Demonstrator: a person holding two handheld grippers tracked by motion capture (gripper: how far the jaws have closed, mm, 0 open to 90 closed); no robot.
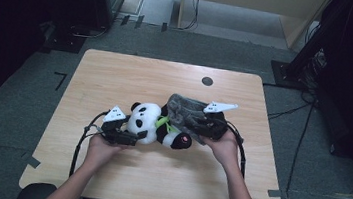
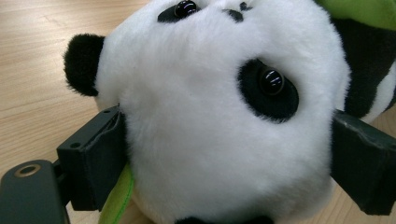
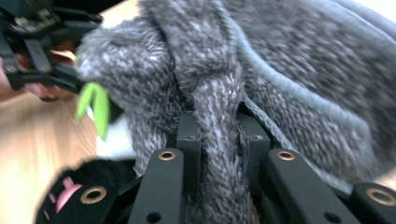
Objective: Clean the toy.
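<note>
At the centre of the high view, a plush panda (image 1: 149,122) lies on the wooden table (image 1: 117,72). My left gripper (image 1: 127,135) clamps its white head between wide-spread jaws. My right gripper (image 1: 210,123), just right of it, pinches a fold of grey knit cloth (image 1: 183,108) draped over the panda's body.

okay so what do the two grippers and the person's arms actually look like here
Both the left gripper and the right gripper are black, with blocky black jaws and brass-ringed screw holes along the links. Each carries a pale three-cornered plate on top and trails a looping black cable. The forearms show no sleeves.
</note>
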